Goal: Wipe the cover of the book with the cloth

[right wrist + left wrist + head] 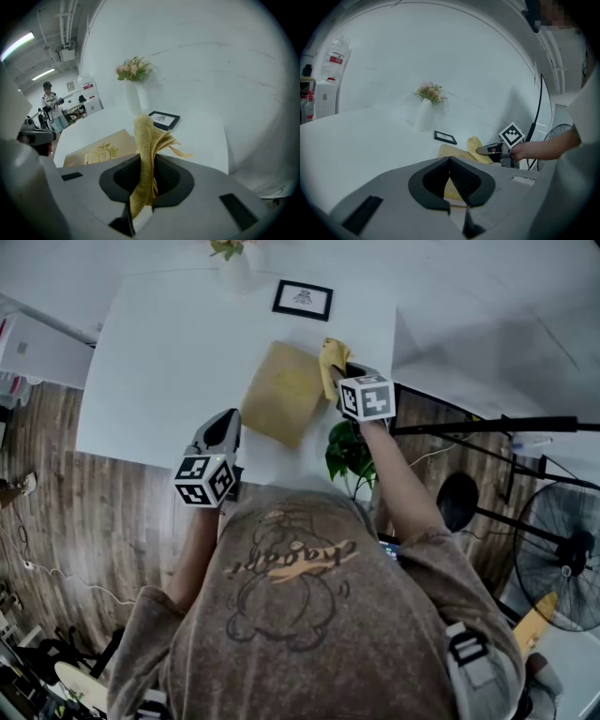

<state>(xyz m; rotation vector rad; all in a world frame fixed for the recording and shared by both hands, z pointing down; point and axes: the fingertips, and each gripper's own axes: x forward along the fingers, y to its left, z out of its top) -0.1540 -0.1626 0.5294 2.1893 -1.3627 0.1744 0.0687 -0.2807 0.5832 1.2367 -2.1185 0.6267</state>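
White table (169,362) fills the middle of the head view, with wooden floor (37,484) to its left. At the table's far edge stands a white vase (234,273) of pale flowers.

The left gripper (223,423) hangs over the table's near edge, just left of the book. Its jaws are together at the tips, with nothing between them.

The book (284,390) lies flat and askew near that edge. Its cover is plain tan from above, and a small black picture frame (302,299) lies beyond it.

The yellow cloth (331,362) sits at the book's right side, pinched in the right gripper (345,373). The jaws are clamped on its lower end, and the rest stands up in loose folds. Whether the cloth touches the cover cannot be told.

A leafy plant (349,454) sits below the table's near right corner, and a floor fan (562,554) stands far right.

Only the right gripper view shows the gold crest (104,151) printed on the cover, and a distant person (49,105) at its left. Only the left gripper view shows a water bottle (335,58) far left. Nothing lies on the cover itself.
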